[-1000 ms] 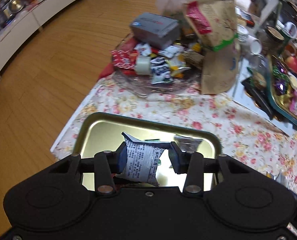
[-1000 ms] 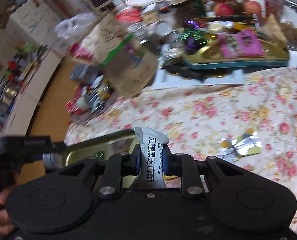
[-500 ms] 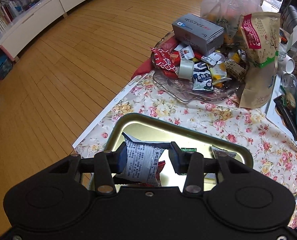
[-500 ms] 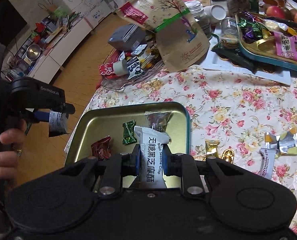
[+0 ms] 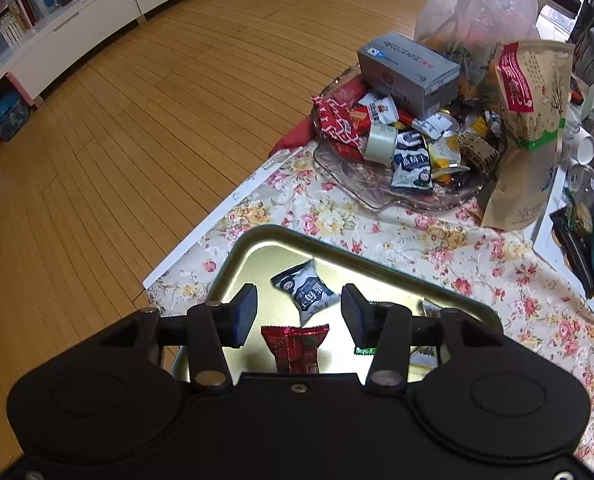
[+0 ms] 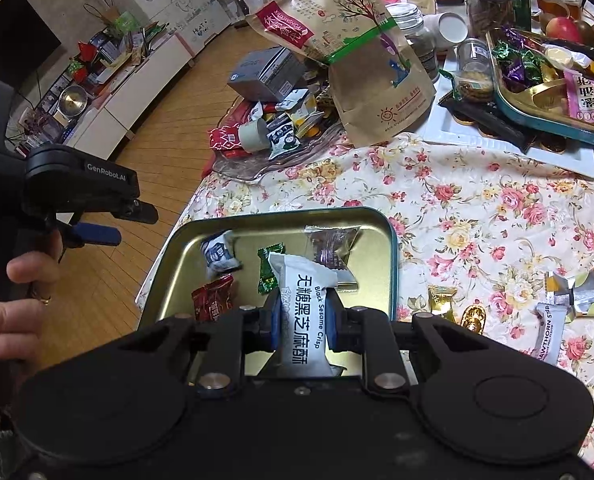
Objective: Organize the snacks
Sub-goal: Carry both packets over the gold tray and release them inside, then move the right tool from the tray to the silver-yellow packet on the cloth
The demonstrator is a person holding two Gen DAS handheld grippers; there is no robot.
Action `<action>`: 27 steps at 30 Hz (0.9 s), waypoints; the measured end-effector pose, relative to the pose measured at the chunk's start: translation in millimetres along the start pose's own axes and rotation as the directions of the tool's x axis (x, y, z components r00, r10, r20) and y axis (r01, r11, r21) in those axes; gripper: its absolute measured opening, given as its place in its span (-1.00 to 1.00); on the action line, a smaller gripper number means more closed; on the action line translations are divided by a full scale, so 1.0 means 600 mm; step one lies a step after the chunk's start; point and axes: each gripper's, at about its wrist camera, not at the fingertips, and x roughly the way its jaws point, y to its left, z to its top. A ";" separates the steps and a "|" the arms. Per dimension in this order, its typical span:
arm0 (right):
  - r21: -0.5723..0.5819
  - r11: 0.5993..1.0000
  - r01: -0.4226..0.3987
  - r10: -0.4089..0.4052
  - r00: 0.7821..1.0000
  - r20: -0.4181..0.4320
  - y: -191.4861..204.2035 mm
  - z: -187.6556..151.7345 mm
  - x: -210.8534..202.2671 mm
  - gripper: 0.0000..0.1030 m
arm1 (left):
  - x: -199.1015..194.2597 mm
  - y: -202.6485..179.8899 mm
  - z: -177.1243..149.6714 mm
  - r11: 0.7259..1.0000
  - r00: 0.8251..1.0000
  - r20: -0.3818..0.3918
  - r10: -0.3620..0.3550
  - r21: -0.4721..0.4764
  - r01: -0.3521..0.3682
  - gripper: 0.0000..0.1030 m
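My right claw [image 6: 301,326] is clenched on a white black-sesame-crisp packet [image 6: 304,308], held upright over the near end of the gold metal tin tray [image 6: 393,252]. If I let go from here, the packet could tip onto the tray's six o'clock rim and slide out onto the floral-cloth worktop [image 6: 477,208], since I cannot tell how much of it sits past that edge.

My left claw [image 5: 299,312] has just been opening and stands released; the small dark blue-and-white sachet [image 5: 307,292] has left its pads and looks blurred, so I judge it is dropping into the tray [image 5: 237,252]. It sits towards the tray's ten o'clock corner in the right view, near the table edge, and a bounce could carry it over onto the wooden floor [image 5: 117,140].

The red wrapped sweet [image 5: 295,346] lies just below; crowding there could push pieces together.

Farther off at twelve o'clock, the glass dish piled with snacks [image 5: 377,196] is heaped and could spill if brushed.
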 end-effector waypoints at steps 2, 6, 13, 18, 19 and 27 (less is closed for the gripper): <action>-0.001 1.000 -0.003 0.003 1.000 -0.003 0.001 0.000 0.001 -0.55 | 0.004 -0.004 -0.002 1.000 1.000 -0.012 0.000 0.012 0.000 0.06; -0.013 1.000 -0.005 0.005 1.000 -0.002 0.005 0.001 0.005 -0.51 | 0.007 -0.014 -0.008 0.999 1.000 -0.023 0.002 0.037 -0.001 0.06; -0.030 0.999 -0.019 0.019 1.000 0.012 0.011 0.004 0.007 -0.47 | 0.008 -0.023 -0.013 0.998 1.000 -0.024 -0.004 0.069 0.006 0.06; -0.013 0.999 -0.033 0.034 0.999 0.017 0.009 0.007 0.005 -0.43 | 0.012 -0.027 -0.016 0.997 0.999 -0.031 -0.006 0.080 0.009 0.06; -0.012 1.000 -0.029 0.029 0.999 0.018 0.008 0.007 0.006 -0.42 | 0.012 -0.029 -0.017 0.996 0.999 -0.033 -0.005 0.084 0.008 0.06; 0.013 1.000 0.021 -0.021 1.000 -0.005 -0.003 0.005 0.015 -0.40 | 0.010 -0.045 -0.025 0.992 1.000 -0.031 -0.004 0.124 0.008 0.06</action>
